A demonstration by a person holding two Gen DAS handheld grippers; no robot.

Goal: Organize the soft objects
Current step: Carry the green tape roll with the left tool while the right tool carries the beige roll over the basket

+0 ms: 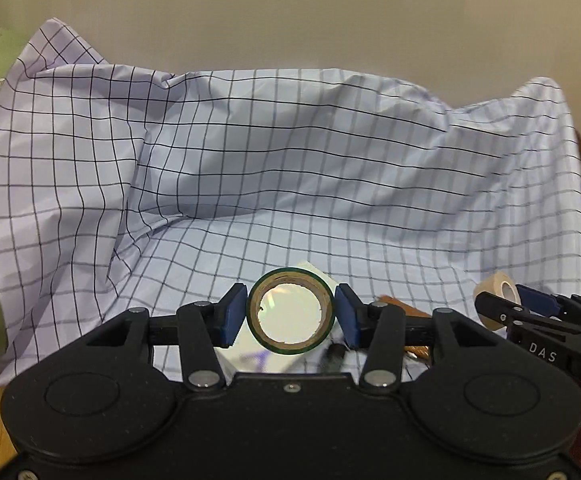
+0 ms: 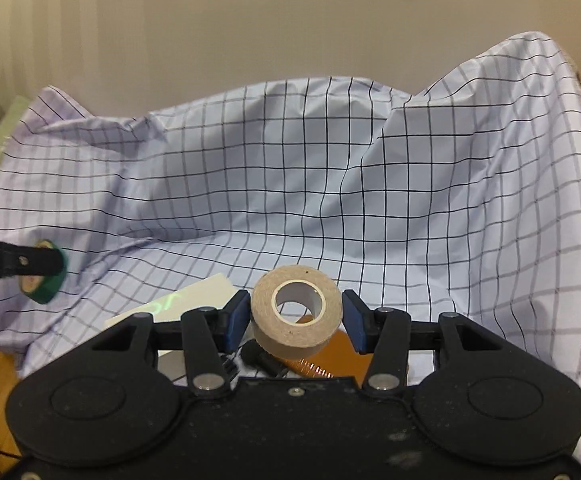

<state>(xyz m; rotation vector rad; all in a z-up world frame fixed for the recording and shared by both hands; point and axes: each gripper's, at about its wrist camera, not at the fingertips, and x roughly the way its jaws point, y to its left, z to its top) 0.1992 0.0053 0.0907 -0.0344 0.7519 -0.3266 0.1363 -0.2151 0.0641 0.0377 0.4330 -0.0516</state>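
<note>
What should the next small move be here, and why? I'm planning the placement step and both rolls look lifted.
Probably carry both rolls on to wherever they belong, keeping both grips closed. The left hand-held gripper clamps the green tape roll and the right hand-held gripper clamps the beige tape roll, both above the checked cloth. No container shows, so the drop spot can't be told.
</note>
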